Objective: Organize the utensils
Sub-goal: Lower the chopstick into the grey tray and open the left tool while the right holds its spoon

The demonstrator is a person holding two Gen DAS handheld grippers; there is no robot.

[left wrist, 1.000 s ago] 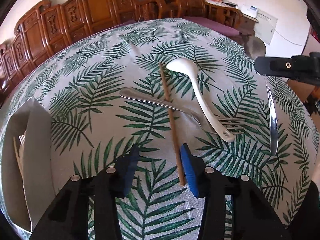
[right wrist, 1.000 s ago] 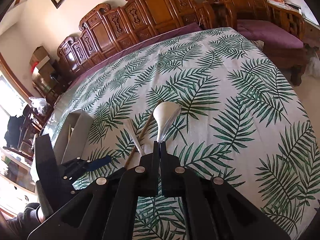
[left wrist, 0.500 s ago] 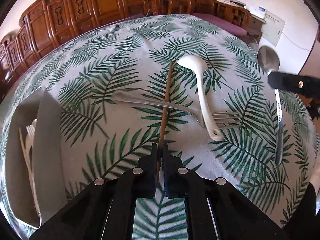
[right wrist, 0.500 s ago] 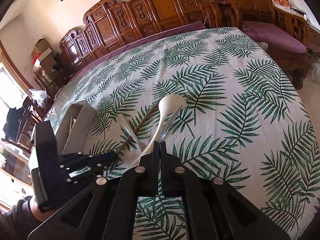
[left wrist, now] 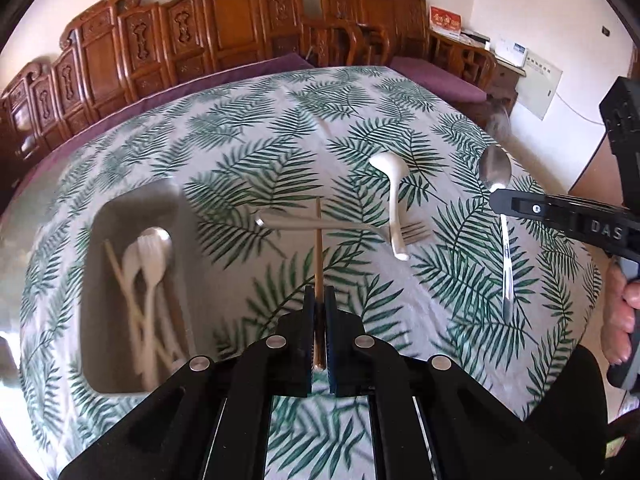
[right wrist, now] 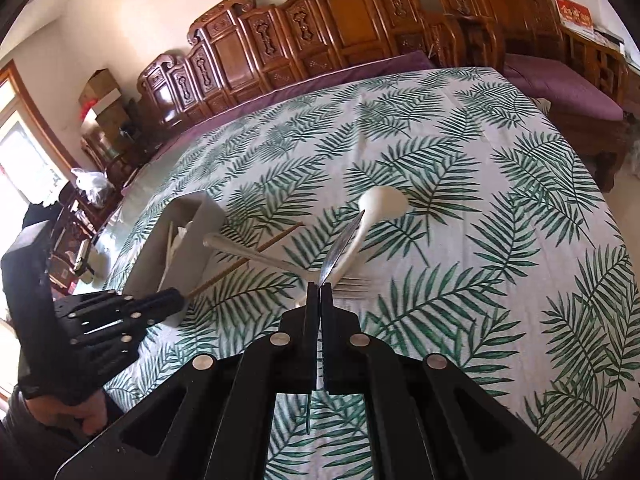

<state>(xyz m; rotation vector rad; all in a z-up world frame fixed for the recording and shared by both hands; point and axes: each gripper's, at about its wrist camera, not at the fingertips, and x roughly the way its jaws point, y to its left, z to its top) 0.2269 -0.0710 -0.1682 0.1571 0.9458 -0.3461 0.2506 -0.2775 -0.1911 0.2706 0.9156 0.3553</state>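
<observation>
With the left gripper [left wrist: 318, 300] clamped on the chopstick [left wrist: 318, 256] jutting ahead of its fingers and the right gripper [right wrist: 320, 292] clamped on the metal spoon [left wrist: 505, 248], carry each over the grey tray [left wrist: 132, 388] at the left gripper's left, lowering lengthwise before releasing.

— What's off the cloth?
— A brown wooden chopstick [left wrist: 318, 256] and a steel spoon [left wrist: 496, 184], both lifted.
— And lying flat?
— A white ladle-spoon [left wrist: 394, 204] crossing a steel fork [left wrist: 360, 227] (tines right).
— The grey tray [left wrist: 132, 384]?
— It holds pale utensils [left wrist: 146, 280], blurred, at the left.
</observation>
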